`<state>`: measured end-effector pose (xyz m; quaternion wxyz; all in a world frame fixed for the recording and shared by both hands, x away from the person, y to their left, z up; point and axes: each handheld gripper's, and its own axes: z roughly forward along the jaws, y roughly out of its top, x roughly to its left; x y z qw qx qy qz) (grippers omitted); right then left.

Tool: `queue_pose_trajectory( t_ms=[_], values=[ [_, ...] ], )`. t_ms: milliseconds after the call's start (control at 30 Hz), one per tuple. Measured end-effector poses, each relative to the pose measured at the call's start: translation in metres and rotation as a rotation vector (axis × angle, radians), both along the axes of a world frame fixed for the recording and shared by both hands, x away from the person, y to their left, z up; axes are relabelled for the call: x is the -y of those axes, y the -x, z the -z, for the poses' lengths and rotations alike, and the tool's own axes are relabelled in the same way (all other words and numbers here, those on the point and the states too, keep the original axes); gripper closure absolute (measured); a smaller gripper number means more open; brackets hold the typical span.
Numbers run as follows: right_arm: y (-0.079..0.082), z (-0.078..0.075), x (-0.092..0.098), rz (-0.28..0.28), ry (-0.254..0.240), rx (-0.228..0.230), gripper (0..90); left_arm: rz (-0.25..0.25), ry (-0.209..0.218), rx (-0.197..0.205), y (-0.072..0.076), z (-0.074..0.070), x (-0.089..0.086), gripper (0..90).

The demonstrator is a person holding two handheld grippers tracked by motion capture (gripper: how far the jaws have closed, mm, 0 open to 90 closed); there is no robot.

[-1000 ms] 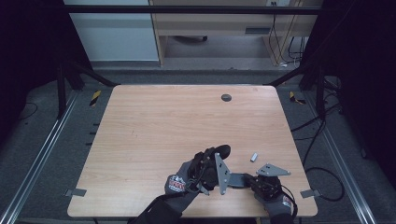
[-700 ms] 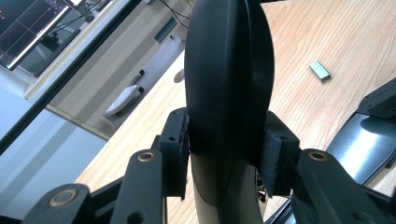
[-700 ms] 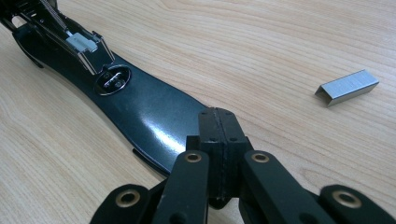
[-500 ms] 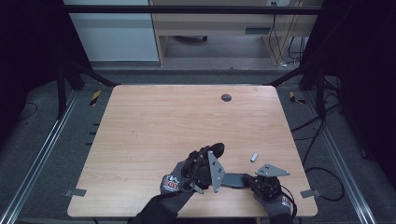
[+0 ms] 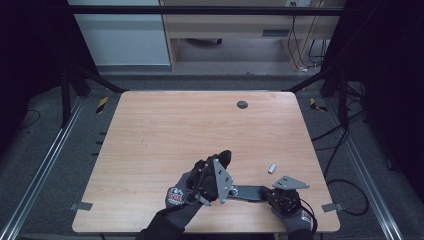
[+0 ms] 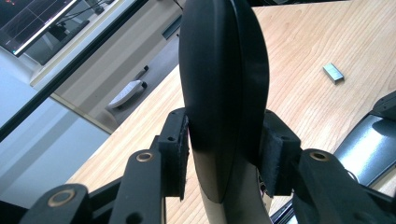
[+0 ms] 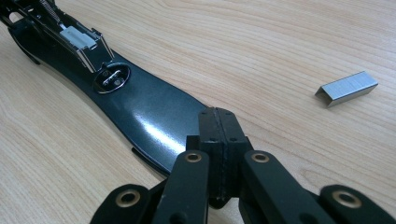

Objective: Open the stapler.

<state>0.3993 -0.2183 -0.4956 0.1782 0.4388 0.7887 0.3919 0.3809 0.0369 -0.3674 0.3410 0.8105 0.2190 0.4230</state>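
A black stapler lies hinged open near the table's front edge. Its base (image 5: 248,192) rests flat on the wood. My left gripper (image 5: 223,161) is shut on the stapler's top arm (image 6: 224,84) and holds it raised, with a pad (image 6: 177,149) pressed on each side. My right gripper (image 7: 219,126) is shut, pads together, its tip resting on the near end of the base (image 7: 140,112). The metal magazine (image 7: 74,37) lies exposed at the base's far end. A strip of staples (image 5: 272,168) lies loose on the table just beyond the right gripper (image 5: 267,193).
A round dark grommet (image 5: 242,104) sits in the wooden table (image 5: 165,135) near its far edge. Cables trail on the floor to the right. A desk stands beyond the table.
My left gripper, with the stapler's top arm in it, has shifted slightly to the left. The right gripper has stayed on the base.
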Motion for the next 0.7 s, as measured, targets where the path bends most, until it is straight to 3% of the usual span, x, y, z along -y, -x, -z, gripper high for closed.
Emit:
queue_pose_trajectory(
  t_ms=[400, 700],
  values=[
    [0.000, 0.000, 0.000, 0.000, 0.003, 0.001, 90.0, -0.039, 0.036, -0.002, 0.000, -0.006, -0.022, 56.4],
    [0.000, 0.000, 0.000, 0.002, 0.000, -0.002, 90.0, -0.059, 0.094, -0.015, -0.001, -0.008, -0.042, 55.6]
  ],
)
